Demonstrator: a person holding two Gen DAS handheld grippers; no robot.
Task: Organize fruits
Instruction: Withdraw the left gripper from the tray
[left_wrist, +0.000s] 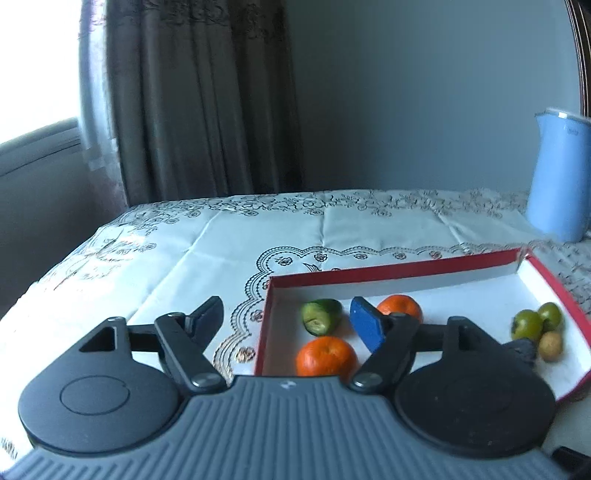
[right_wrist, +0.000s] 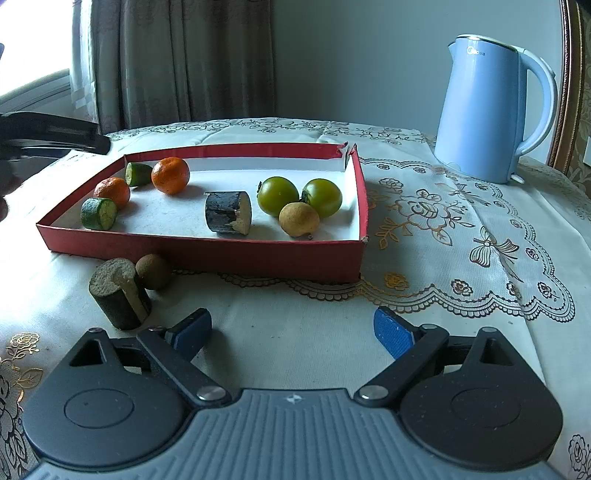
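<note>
Right gripper (right_wrist: 291, 332): seen at the bottom of the right wrist frame, fingers spread wide, nothing grasped. Dark cut cylinder (right_wrist: 120, 293): stood on the tablecloth (right_wrist: 461, 258) just upper left of the left finger, pale cut end up, long axis tilted left. Brown round fruit (right_wrist: 153, 271): touching it, outside the red tray (right_wrist: 207, 253). Inside the tray: two oranges, two cucumber pieces, a second cylinder lying sideways, two green fruits, one yellowish fruit. Left gripper (left_wrist: 291, 323): released, its right finger over the tray beside an orange (left_wrist: 326, 356). Blue kettle (right_wrist: 487, 110): placed upper right.
</note>
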